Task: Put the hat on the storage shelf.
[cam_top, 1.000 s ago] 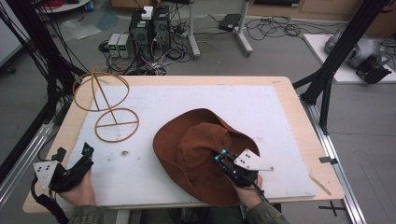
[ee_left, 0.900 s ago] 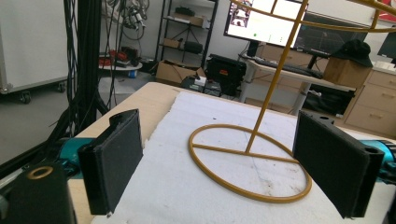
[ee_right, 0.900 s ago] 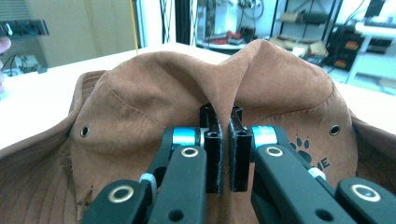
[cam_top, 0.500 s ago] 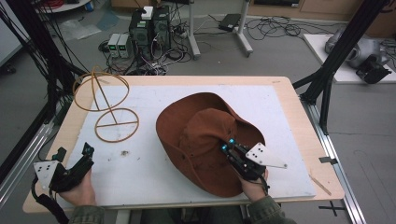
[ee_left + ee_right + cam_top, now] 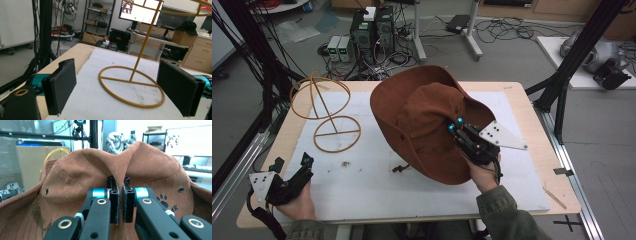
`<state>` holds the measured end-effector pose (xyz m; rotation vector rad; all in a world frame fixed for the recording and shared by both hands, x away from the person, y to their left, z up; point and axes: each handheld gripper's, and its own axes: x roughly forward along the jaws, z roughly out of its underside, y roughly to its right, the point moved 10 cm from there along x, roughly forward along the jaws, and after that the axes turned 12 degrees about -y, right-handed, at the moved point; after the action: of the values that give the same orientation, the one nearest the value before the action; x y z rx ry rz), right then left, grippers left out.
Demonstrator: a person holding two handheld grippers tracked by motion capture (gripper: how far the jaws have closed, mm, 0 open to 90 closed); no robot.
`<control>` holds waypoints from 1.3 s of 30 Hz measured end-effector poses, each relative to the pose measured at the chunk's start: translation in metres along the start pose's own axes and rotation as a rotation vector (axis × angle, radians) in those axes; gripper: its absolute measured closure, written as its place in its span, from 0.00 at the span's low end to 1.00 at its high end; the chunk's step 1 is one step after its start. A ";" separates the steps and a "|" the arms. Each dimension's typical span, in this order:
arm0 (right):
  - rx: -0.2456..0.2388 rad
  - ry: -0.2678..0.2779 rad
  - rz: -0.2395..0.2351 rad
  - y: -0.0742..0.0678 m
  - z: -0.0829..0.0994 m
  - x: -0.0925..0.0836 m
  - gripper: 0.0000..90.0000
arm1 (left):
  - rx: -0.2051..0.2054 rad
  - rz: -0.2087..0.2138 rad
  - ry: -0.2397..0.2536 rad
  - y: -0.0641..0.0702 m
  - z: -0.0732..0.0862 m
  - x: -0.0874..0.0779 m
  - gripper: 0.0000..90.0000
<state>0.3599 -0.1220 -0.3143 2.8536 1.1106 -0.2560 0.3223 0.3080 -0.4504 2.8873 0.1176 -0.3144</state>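
Observation:
A brown wide-brimmed hat hangs in the air above the table's middle, tilted up, with my right gripper shut on a fold of its crown. In the right gripper view the jaws pinch the brown hat cloth between them at the right gripper. A yellow wire hat stand with a round base stands at the table's far left. My left gripper rests open near the front left corner, and in its own view the left gripper frames the wire stand's base ring with nothing between the jaws.
A white sheet covers most of the wooden table. Black frame posts stand at both sides. Computers and cables lie on the floor beyond the far edge. A cord dangles from the hat's brim.
My right gripper has lifted the hat off the table and carried it up and toward the far side, tipping it upright. The left gripper has stayed put.

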 end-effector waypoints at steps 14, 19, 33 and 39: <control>-0.028 0.039 -0.074 -0.028 -0.080 0.048 0.98 | -0.009 0.020 0.001 0.006 0.001 0.003 0.18; -0.025 0.054 -0.087 -0.039 -0.099 0.064 0.98 | -0.026 0.018 0.004 0.003 0.001 0.003 0.18; -0.002 0.116 -0.157 -0.071 -0.117 0.148 0.98 | -0.048 0.019 0.008 -0.002 0.000 0.001 0.18; -0.003 0.143 -0.192 -0.086 -0.118 0.173 0.98 | -0.069 0.017 0.015 -0.007 0.000 0.000 0.18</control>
<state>0.4425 0.0717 -0.2293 2.8015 1.4121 -0.0604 0.3219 0.3144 -0.4517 2.8208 0.1043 -0.2795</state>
